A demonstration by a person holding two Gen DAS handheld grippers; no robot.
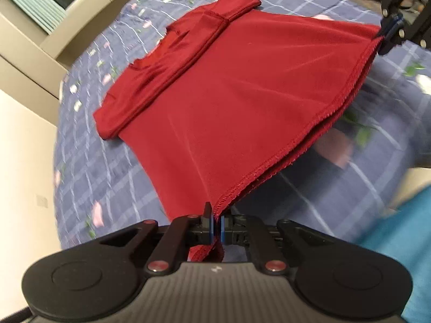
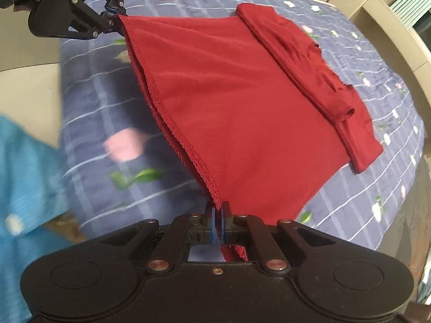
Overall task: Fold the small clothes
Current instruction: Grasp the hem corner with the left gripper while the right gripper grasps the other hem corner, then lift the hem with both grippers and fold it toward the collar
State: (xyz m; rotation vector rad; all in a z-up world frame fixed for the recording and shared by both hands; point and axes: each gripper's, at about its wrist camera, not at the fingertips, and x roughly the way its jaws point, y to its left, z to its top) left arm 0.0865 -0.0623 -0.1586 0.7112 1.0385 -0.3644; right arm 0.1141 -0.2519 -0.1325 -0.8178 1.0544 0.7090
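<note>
**Red shirt halfway folded, hem lifted by both grippers**

Left wrist view: the left gripper (image 1: 216,224) is clamped on one hem corner of the single red shirt (image 1: 229,102). The far part lies on the blue checked bedspread (image 1: 102,167), both sleeves already folded in. The right gripper (image 1: 388,36) pinches the other corner.

Right wrist view: the right gripper (image 2: 218,224) is closed on the hem; the left gripper (image 2: 114,17) holds the opposite corner. I judge the final fold toward the collar remains. A blue cloth (image 2: 24,177) lies beside.
</note>
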